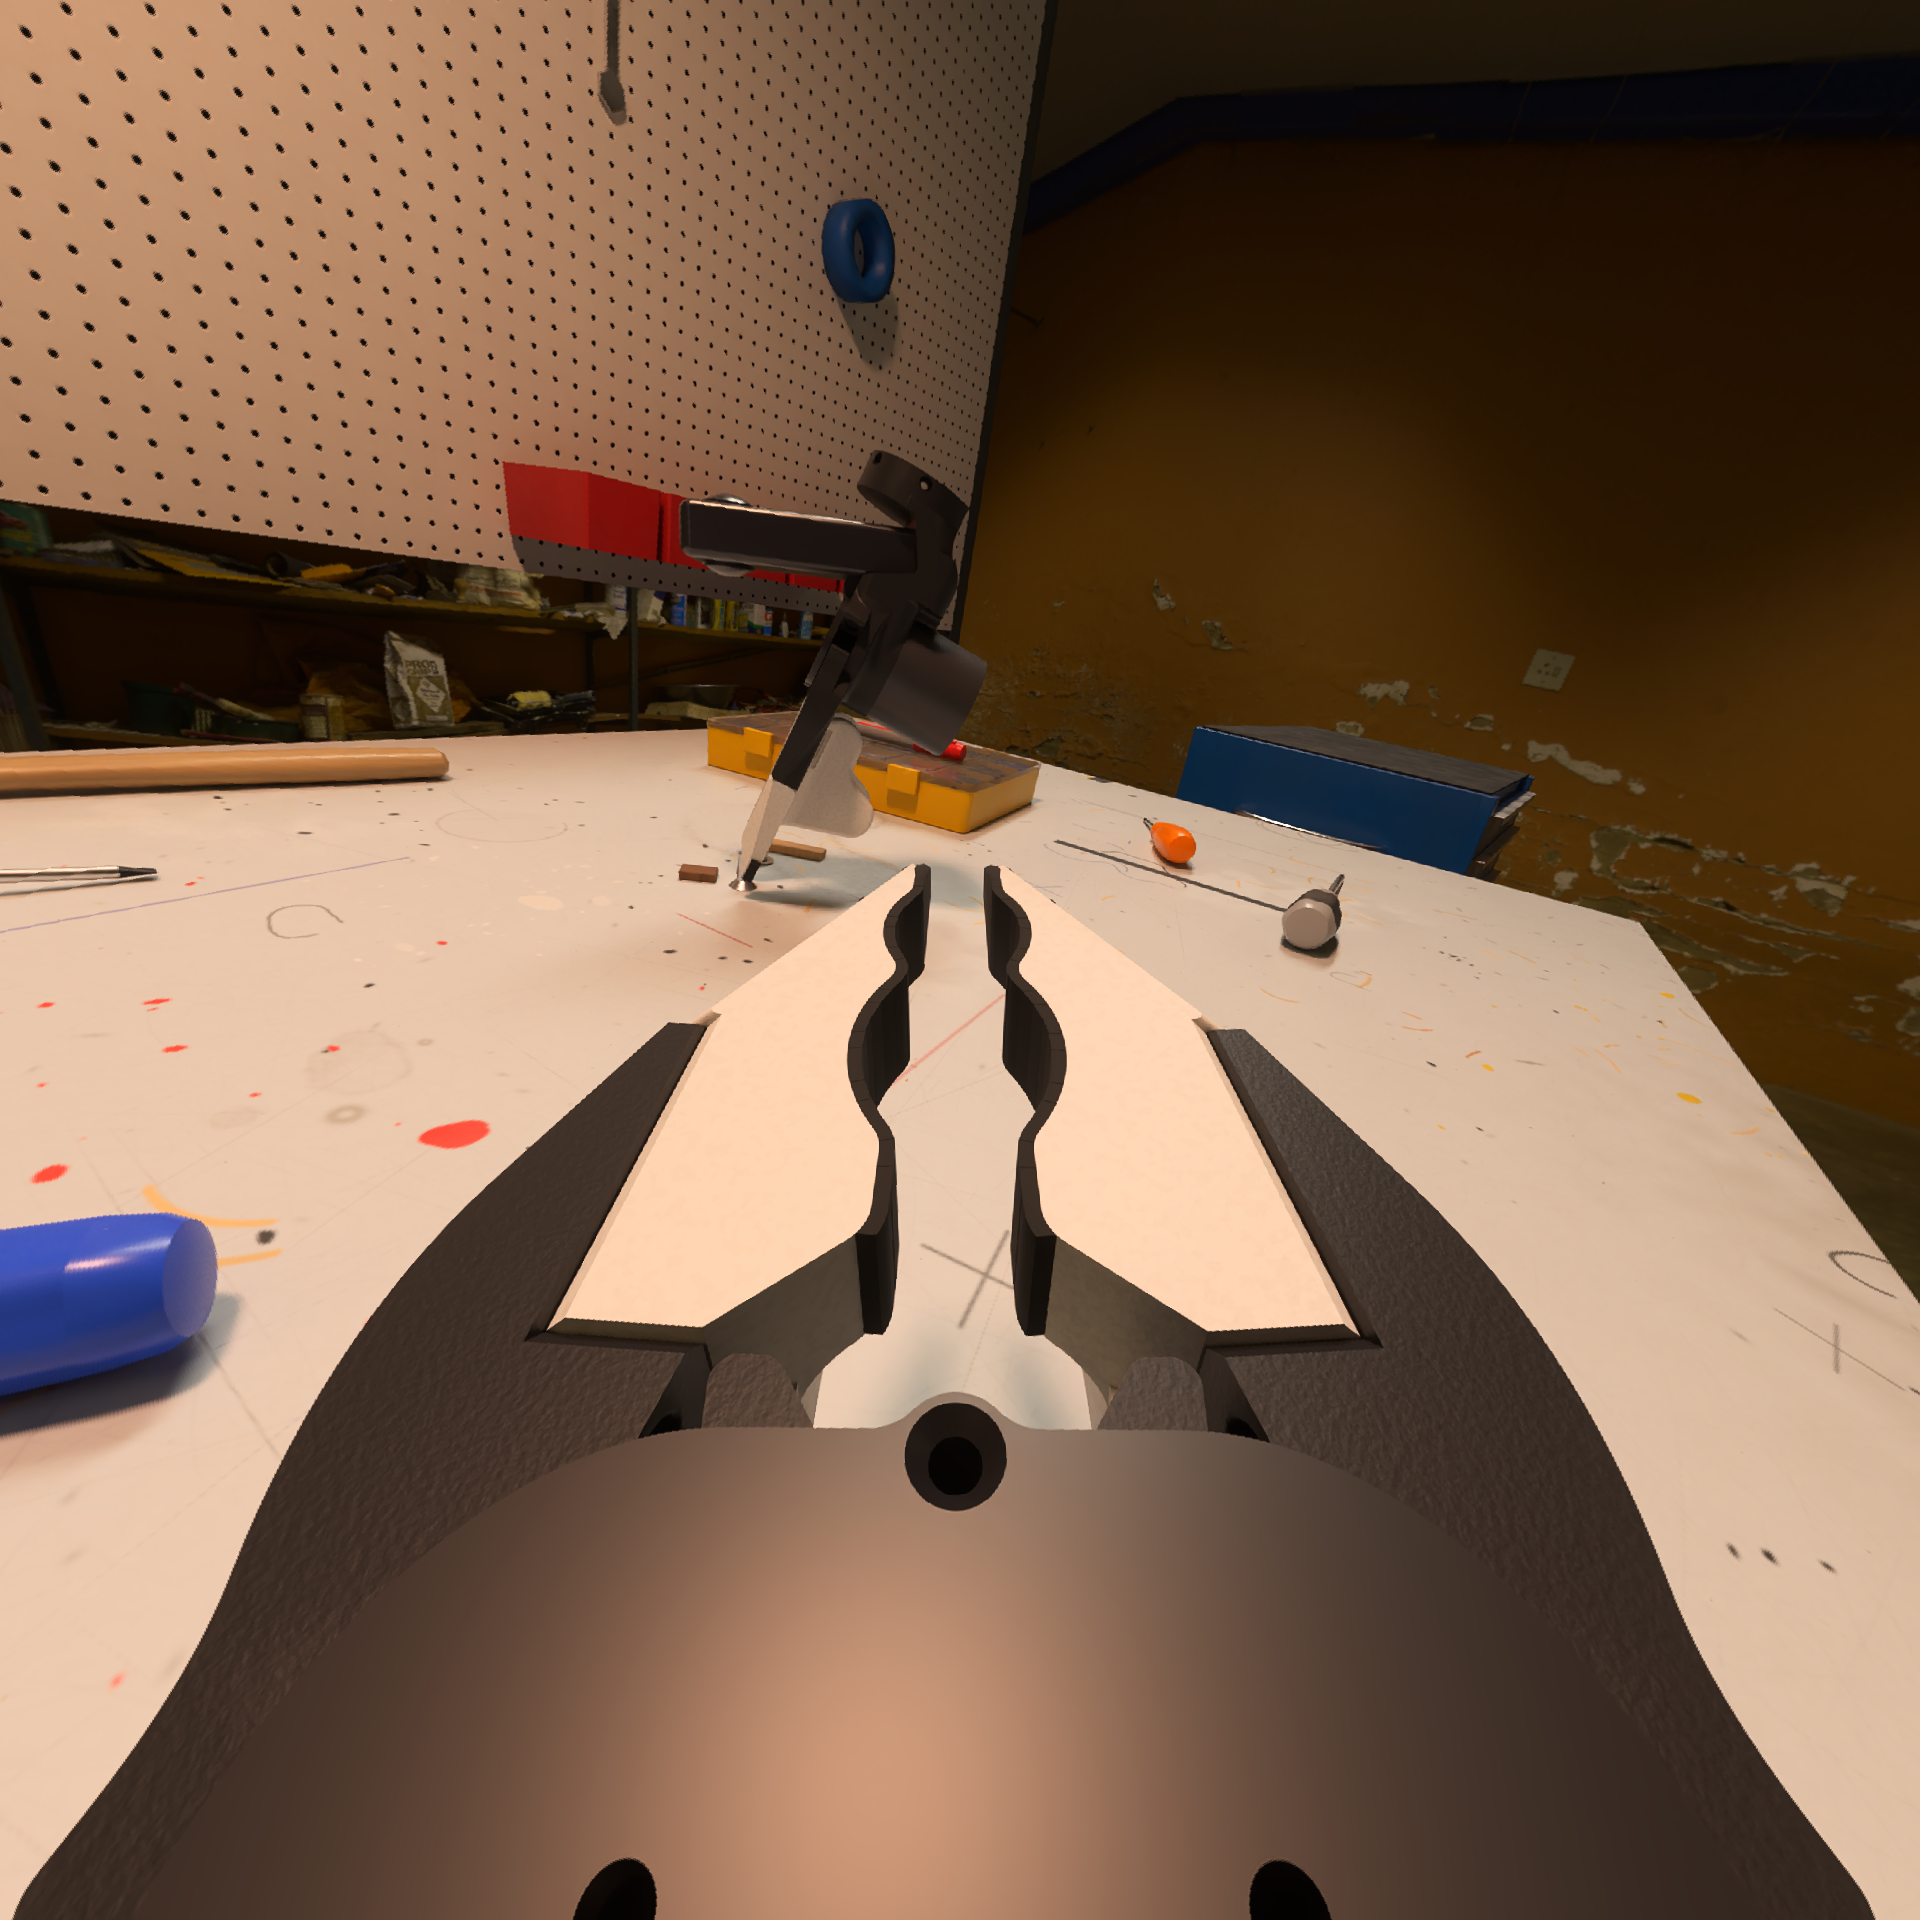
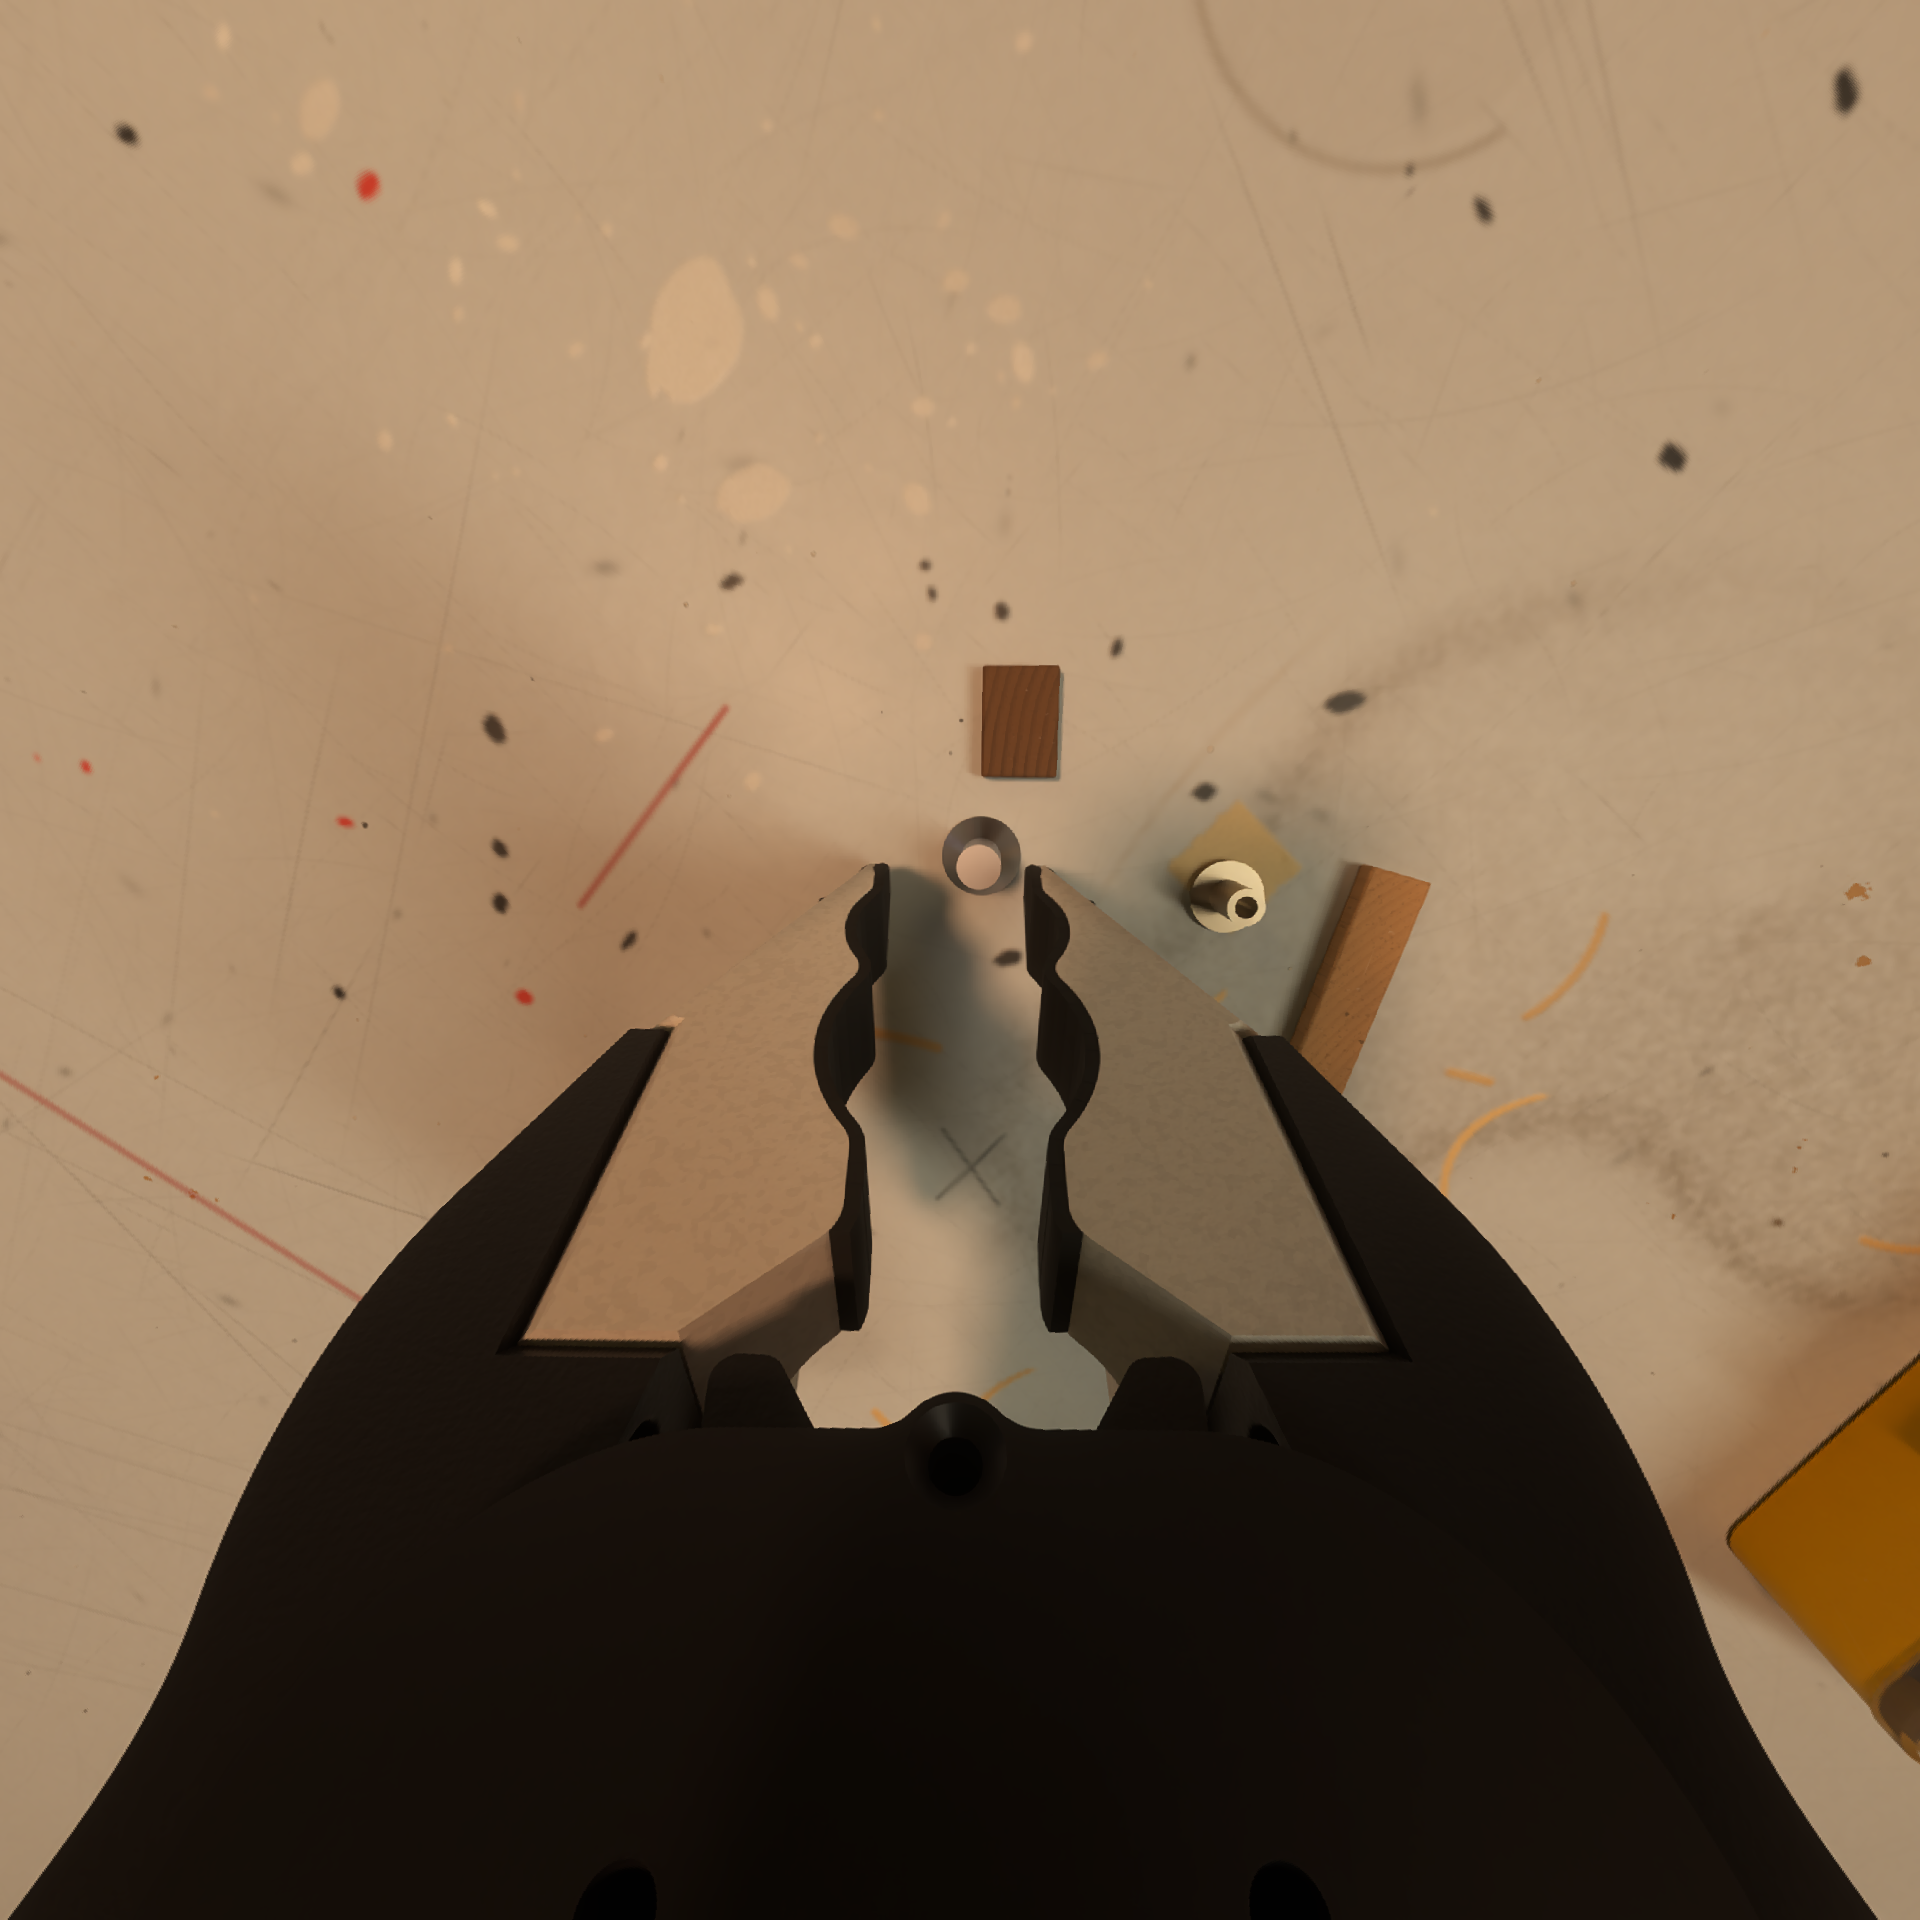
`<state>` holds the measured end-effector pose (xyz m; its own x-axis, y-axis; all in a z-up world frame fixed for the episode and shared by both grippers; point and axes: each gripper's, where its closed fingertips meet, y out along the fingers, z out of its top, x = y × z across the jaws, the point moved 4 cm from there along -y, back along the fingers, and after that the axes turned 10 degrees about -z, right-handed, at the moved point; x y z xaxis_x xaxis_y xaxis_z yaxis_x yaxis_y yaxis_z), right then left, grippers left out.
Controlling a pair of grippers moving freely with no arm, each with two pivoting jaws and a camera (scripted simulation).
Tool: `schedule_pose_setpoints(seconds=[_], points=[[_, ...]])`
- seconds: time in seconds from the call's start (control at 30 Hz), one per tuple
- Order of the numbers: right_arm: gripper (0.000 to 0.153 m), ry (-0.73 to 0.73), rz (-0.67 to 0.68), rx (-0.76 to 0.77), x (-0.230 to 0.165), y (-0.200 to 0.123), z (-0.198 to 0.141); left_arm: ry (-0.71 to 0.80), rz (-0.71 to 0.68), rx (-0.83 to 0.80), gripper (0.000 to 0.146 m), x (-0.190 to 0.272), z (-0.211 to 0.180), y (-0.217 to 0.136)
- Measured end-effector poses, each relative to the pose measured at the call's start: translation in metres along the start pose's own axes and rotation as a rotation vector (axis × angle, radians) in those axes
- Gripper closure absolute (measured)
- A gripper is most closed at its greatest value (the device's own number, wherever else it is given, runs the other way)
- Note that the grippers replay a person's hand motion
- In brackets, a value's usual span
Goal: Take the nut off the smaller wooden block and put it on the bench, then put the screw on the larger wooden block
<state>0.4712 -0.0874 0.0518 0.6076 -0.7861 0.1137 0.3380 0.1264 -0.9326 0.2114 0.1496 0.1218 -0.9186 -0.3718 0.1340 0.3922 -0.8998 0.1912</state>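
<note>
In the right wrist view my right gripper (image 2: 956,878) is open and points straight down at the bench. The grey nut (image 2: 979,854) lies flat on the bench just past its fingertips, touching neither. The smaller dark wooden block (image 2: 1020,721) lies beyond the nut with nothing on it. A cream screw (image 2: 1228,896) stands upright to the right. The larger light wooden block (image 2: 1361,977) lies past it, partly hidden by my finger. My left gripper (image 1: 956,878) is open and empty, low over the bench, facing the right gripper (image 1: 750,873), the nut (image 1: 742,884) and both blocks.
A grey hex bolt (image 1: 1311,920) and an orange-handled screwdriver (image 1: 1172,842) lie to the right. A yellow parts box (image 1: 935,790) stands behind the right gripper. A blue cylinder (image 1: 94,1299) lies near left, a wooden handle (image 1: 208,771) far left. The bench edge runs along the right.
</note>
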Motion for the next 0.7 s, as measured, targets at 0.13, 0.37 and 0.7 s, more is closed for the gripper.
schedule_pose_setpoints(seconds=[0.13,0.37,0.7], points=[[0.138,-0.019,-0.031,-0.019,0.001,0.003,-0.001,0.001,-0.001,-0.002,0.136,0.0,0.0,0.0],[0.145,0.039,-0.198,0.046,0.037,-0.017,0.011,-0.001,-0.001,-0.001,0.136,0.0,0.0,0.0],[0.145,0.154,-0.301,-0.083,0.071,-0.004,-0.015,-0.002,-0.002,0.0,0.136,0.0,0.0,0.0]])
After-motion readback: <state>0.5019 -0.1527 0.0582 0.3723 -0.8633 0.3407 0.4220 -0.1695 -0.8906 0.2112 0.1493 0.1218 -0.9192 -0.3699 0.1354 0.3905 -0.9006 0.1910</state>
